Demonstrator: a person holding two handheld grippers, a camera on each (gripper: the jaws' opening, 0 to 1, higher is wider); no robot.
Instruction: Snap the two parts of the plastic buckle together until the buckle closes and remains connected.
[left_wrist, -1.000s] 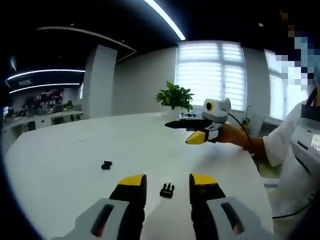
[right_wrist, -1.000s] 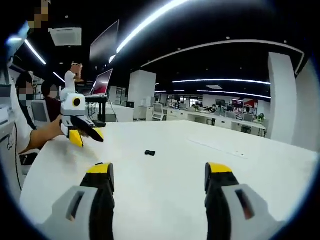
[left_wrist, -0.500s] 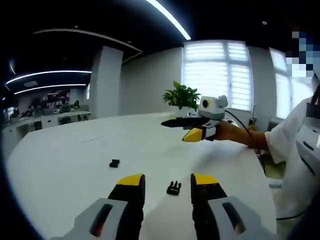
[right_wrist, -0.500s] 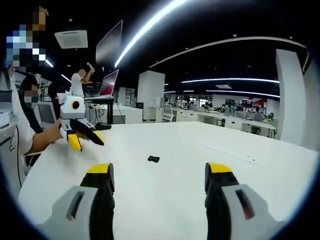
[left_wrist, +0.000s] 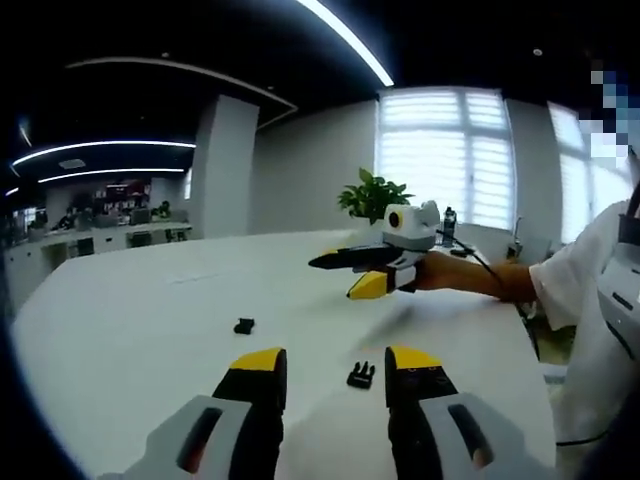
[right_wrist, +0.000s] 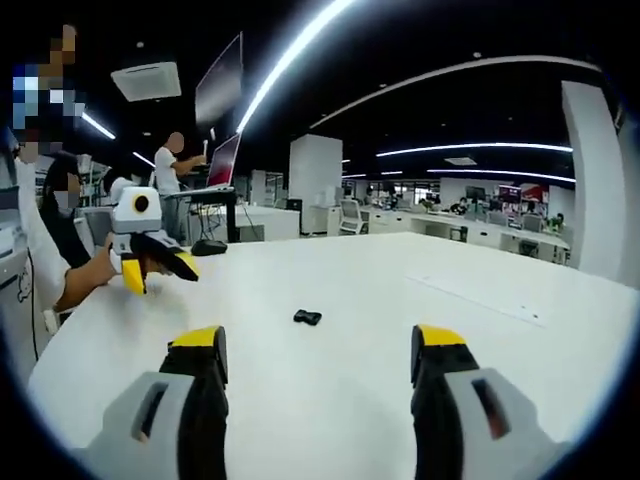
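Note:
Two black buckle parts lie apart on the white table. The pronged part rests just ahead of my left gripper, close to its right jaw. The smaller part lies farther out to the left. My left gripper is open with nothing between its jaws. My right gripper hovers above the table beyond the pronged part, held by a hand, jaws apart. In the right gripper view, my right gripper stands open, one buckle part lies ahead of it, and my left gripper hangs at the far left.
A potted plant stands at the table's far edge by the windows. The person's white sleeve and body fill the right side. A dark object sits on the table's far left. Office desks and people are in the background.
Both cameras have shifted slightly with the hands. The right gripper has dropped lower and come a little nearer the left one. The buckle parts lie where they were.

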